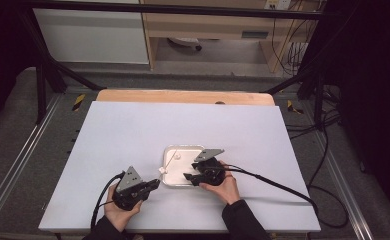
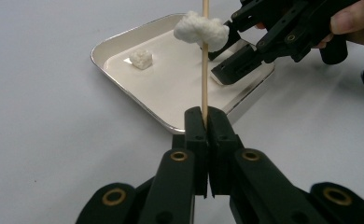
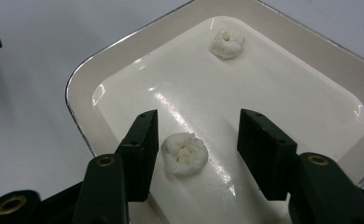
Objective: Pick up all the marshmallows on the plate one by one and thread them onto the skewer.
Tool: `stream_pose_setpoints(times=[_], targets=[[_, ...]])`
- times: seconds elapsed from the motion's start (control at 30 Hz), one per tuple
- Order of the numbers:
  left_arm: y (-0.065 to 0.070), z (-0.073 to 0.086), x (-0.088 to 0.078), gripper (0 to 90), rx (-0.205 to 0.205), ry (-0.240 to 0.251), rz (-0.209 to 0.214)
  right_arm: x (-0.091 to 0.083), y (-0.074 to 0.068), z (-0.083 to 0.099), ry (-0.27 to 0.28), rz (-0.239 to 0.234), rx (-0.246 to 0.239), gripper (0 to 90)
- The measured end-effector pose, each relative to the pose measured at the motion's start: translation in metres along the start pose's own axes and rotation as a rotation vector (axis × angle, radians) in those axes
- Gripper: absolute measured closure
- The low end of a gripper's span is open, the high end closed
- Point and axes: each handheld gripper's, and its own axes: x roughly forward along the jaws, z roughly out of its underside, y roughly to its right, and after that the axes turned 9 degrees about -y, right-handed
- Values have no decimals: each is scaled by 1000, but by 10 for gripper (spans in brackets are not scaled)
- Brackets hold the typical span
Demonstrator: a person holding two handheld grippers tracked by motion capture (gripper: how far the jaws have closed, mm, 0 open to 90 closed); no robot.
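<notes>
My left gripper is shut on a thin wooden skewer that stands upright. A white marshmallow-like piece is threaded on the skewer, up over the near edge of a white tray. My right gripper is open inside the tray. Its jaws stand either side of a second white piece lying on the tray floor, which sits closer to the left jaw. A third piece rests at the tray's far end.
The tray lies on a large white table sheet with open room all around. A wooden board edge runs along the back. Cables trail from the grippers toward the right and front.
</notes>
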Motion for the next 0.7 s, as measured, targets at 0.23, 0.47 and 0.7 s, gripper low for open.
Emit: stream_pose_setpoints(times=[0.23,0.47,0.7], targets=[[0,0,0,881,-2,1,-5,1,-2,2,-2,5,-31,617],[1,0,0,881,-8,5,-7,1,-3,3,6,10,-37,693],[1,1,1,881,-10,1,-8,-2,-2,2,15,-3,-26,720]])
